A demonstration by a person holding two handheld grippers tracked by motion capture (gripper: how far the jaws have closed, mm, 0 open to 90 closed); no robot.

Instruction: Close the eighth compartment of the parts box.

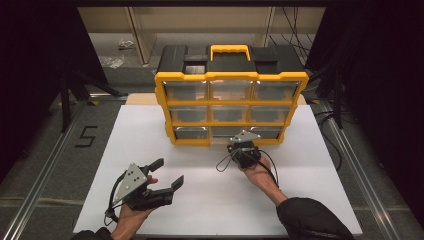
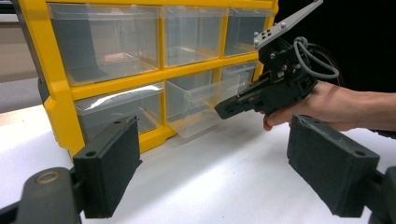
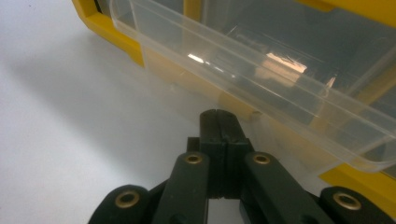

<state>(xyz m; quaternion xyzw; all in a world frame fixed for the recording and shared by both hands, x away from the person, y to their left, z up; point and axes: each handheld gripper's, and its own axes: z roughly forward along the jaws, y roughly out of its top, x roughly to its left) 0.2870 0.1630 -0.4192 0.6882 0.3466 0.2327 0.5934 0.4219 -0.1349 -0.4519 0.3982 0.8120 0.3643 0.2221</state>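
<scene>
A yellow-framed organizer (image 1: 231, 76) with clear drawers and a black top stands at the back of the white board (image 1: 210, 200). Its bottom middle drawer (image 1: 226, 132) (image 2: 198, 105) (image 3: 261, 79) is pulled partly out. My right gripper (image 1: 240, 144) (image 2: 223, 111) (image 3: 219, 116) is shut, its tips just under that drawer's front lip; nothing shows between the jaws. Whether the tips touch the lip I cannot tell. My left gripper (image 1: 168, 173) (image 2: 215, 140) stands open over the board's front left, pointing toward the organizer, with nothing between its pads.
The other drawers look closed and hold nothing I can see. Black stand legs (image 1: 65, 100) rise at the left, and a "5" (image 1: 86, 136) is marked on the grey floor. Metal rails (image 1: 350, 155) run along both sides of the board. Cables hang at the back right.
</scene>
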